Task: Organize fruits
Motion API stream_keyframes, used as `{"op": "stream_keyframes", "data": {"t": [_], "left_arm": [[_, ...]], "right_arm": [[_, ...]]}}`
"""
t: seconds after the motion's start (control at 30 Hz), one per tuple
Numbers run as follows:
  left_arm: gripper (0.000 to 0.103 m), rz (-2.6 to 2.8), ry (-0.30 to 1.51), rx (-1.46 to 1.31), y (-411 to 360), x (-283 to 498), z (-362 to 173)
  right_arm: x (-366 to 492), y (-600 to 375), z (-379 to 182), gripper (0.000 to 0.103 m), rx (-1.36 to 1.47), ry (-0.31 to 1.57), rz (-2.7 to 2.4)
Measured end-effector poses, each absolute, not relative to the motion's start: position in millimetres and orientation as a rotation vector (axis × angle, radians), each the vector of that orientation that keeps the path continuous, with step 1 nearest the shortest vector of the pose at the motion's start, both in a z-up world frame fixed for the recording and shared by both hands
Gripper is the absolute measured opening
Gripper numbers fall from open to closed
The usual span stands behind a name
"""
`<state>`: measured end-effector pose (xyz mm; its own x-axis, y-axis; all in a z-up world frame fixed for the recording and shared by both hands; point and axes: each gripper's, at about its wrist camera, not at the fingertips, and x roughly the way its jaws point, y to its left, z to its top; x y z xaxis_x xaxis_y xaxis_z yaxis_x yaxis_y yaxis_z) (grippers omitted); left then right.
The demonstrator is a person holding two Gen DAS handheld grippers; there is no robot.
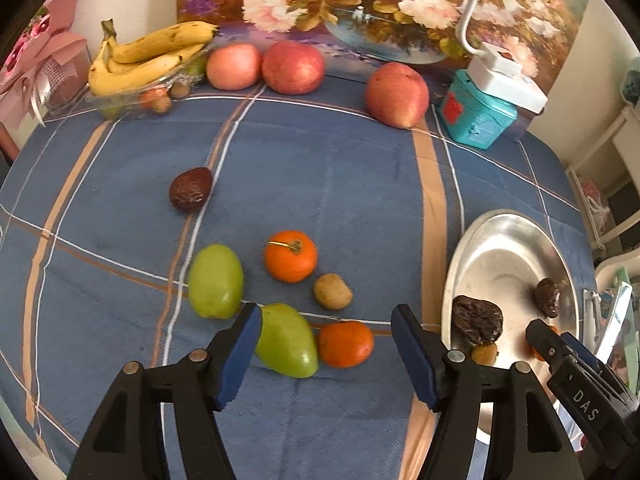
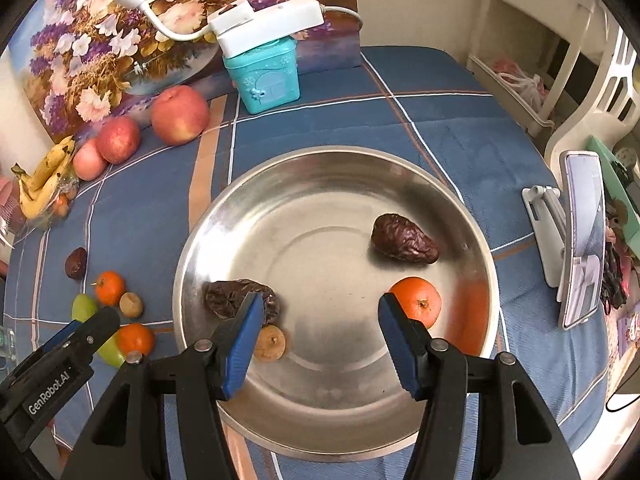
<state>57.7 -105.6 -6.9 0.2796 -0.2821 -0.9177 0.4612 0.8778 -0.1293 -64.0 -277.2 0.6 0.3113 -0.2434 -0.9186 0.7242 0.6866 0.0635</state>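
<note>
Left tool and right tool both gape wide, holding nothing.

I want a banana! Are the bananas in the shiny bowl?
No, the bananas lie far back by the apples, while the bowl holds only an orange and small brown fruits.
</note>
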Motion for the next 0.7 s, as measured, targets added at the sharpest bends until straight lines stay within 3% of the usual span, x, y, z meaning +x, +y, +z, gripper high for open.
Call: {"op": "stream_keyframes", "data": {"t": [0.13,0.17,0.23,0.27,0.33,0.37,0.7], "left_arm": [[0.078,-0.497,1.189,0.172,-104.2,60.1,-9.2],[0.083,-0.491,1.186,0.172,-103.6,60.4,-10.1],[0.103,-0.47,1.178,0.173,-102.0,61.4,-11.4],[0.103,-0.459,1.171,0.175,-100.9,62.0,-11.4],[0.103,-0.446,1.16,0.186,-100.0,63.3,-10.4],[0.103,-0.441,1.157,0.191,-99.2,63.8,-10.6],[0.103,-0.423,1.139,0.21,-96.2,63.9,-11.9]], "right_arm": [[-59.7,-274.3,-2.9,0.061,0.514,1.087,-0.677],[-58.9,-273.9,-3.2,0.061,0.511,1.088,-0.677],[-57.7,-273.5,-3.7,0.061,0.506,1.089,-0.678],[-57.2,-273.4,-4.1,0.062,0.503,1.091,-0.678],[-57.1,-272.9,-4.8,0.082,0.502,1.087,-0.679],[-56.9,-272.5,-5.4,0.087,0.505,1.083,-0.682],[-58.0,-273.0,-7.5,0.089,0.521,1.064,-0.679]]}}
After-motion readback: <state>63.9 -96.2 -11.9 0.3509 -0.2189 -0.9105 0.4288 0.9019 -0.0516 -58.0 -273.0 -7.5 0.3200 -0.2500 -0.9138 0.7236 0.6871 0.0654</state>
